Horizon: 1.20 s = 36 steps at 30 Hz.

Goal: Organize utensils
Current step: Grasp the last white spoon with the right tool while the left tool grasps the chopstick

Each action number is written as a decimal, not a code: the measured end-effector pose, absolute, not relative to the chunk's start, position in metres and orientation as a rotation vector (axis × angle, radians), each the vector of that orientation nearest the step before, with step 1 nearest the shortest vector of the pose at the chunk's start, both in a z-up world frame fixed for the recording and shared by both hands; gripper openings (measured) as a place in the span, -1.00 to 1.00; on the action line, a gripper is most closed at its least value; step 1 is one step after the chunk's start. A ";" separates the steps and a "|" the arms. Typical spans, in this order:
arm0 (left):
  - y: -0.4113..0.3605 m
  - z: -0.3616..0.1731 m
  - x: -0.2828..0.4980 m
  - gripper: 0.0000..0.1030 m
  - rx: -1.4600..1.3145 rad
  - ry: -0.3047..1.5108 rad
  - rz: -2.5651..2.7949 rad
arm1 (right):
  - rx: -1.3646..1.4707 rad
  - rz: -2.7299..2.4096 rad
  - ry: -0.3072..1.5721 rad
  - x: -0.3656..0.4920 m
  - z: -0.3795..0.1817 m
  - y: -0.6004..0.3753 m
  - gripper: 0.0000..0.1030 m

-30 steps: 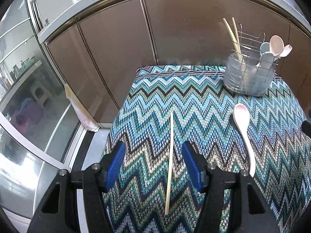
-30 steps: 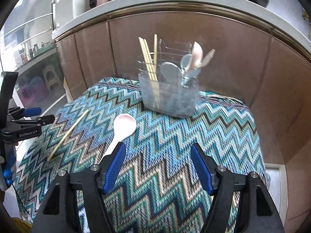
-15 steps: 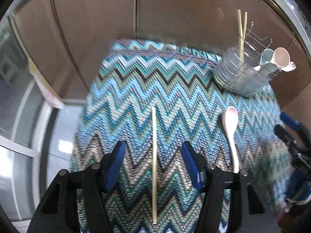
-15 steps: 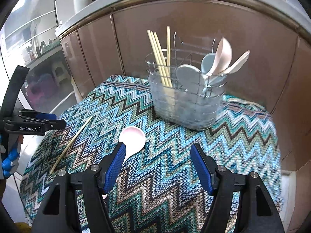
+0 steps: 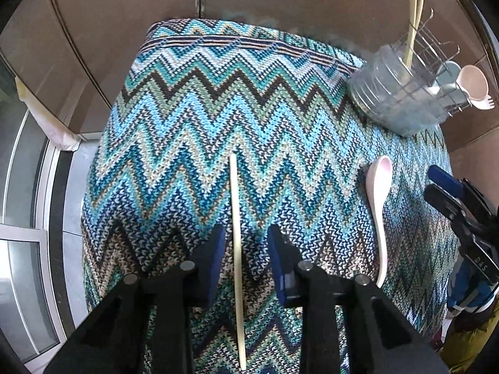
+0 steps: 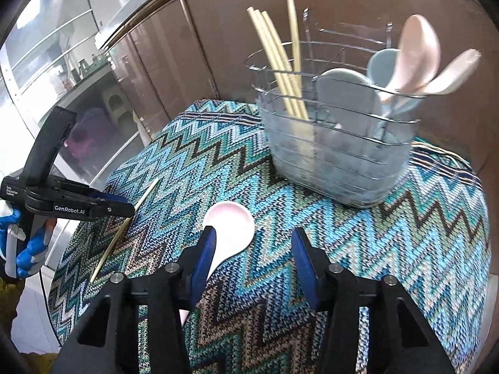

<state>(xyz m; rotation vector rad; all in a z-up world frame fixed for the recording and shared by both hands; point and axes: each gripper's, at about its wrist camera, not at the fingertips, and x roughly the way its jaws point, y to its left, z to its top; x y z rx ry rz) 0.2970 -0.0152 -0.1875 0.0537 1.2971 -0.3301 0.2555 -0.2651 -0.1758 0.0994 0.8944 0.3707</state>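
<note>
A pale chopstick [image 5: 234, 218] lies lengthwise on the zigzag knit cloth [image 5: 218, 109]. My left gripper [image 5: 246, 237] points steeply down over it. Its jaws are closing with the chopstick between them, and a gap shows on each side of the stick. A pink spoon [image 6: 230, 224] lies on the cloth with its bowl toward the wire utensil holder [image 6: 336, 162]. My right gripper [image 6: 252, 240] hangs over the spoon with its jaws closing. The bowl sits by its left finger and the handle runs under that finger. The pads touch nothing. The holder carries chopsticks [image 6: 280, 62] and spoons [image 6: 414, 50].
Brown cabinet panels [image 5: 109, 31] close off the back and right. A glass door [image 5: 25, 187] and the floor lie past the cloth's left edge. A blue-gloved hand [image 6: 28, 249] holds the left gripper [image 6: 128, 207]. The right gripper [image 5: 436, 184] shows at the cloth's right edge.
Both grippers tipped downward and came closer to the cloth. Both pairs of jaws narrowed, the left around the chopstick, the right at the spoon's bowl. The holder looms larger in the right view.
</note>
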 end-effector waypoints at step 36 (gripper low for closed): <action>-0.011 -0.213 0.322 -0.63 0.026 1.405 -0.371 | 0.003 0.520 1.122 0.318 -0.218 -0.210 -0.59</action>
